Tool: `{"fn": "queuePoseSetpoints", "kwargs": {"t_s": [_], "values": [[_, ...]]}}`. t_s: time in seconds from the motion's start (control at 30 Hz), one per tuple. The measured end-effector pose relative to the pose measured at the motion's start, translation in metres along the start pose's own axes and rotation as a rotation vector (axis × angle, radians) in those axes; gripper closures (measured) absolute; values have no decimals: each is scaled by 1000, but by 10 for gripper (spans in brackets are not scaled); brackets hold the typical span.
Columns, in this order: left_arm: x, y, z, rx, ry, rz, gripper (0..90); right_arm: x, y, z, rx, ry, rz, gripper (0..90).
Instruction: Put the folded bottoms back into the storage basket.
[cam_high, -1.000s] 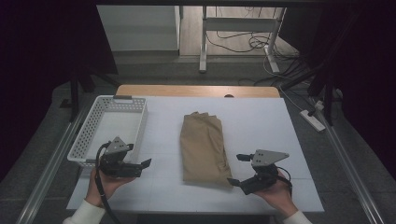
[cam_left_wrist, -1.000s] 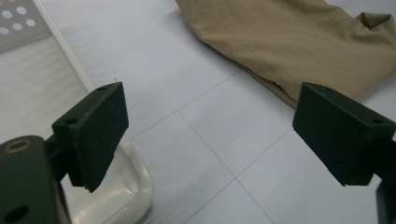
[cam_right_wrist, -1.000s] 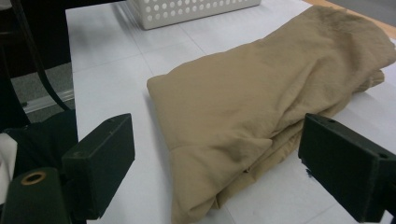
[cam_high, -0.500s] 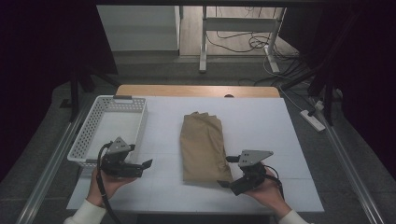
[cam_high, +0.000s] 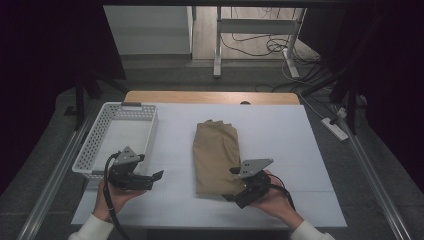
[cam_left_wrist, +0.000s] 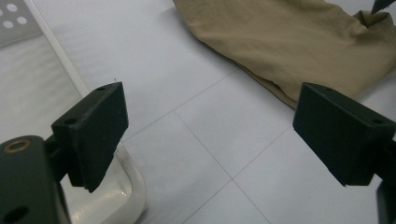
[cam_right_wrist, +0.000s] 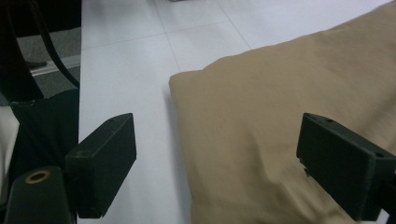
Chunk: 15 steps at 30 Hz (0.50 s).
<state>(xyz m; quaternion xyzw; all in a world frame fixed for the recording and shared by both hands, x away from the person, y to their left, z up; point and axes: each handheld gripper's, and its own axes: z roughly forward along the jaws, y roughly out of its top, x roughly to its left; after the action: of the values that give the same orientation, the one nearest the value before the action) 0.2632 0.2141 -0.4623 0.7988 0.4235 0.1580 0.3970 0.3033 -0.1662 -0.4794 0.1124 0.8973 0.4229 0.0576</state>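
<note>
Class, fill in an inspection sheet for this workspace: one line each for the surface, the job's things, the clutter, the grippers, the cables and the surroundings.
Surface: white gridded table top, wooden strip along its far edge.
Job's things: folded tan cloth garment lying flat mid-table; white perforated plastic basket at the table's left edge, nothing seen inside.
Clutter: nothing seen.
Grippers: left gripper open, over bare table beside the basket; right gripper open, at the garment's near right corner, jaws either side of the cloth in the right gripper view, not closed on it.
Cables: black cable trailing from the left gripper; loose cables on the floor beyond.
Surroundings: dark room, grey floor, metal frame legs, white power strip at right.
</note>
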Motion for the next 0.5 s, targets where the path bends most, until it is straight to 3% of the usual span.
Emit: {"fn": "queuePoseSetpoints", "kwargs": {"t_s": [0.17, 0.5], "values": [[-2, 1, 3, 6, -3, 7, 111, 3, 0, 13, 63, 11, -18, 116], [-3, 1, -1, -14, -1, 9, 118, 8, -4, 18, 119, -10, -37, 123]]}}
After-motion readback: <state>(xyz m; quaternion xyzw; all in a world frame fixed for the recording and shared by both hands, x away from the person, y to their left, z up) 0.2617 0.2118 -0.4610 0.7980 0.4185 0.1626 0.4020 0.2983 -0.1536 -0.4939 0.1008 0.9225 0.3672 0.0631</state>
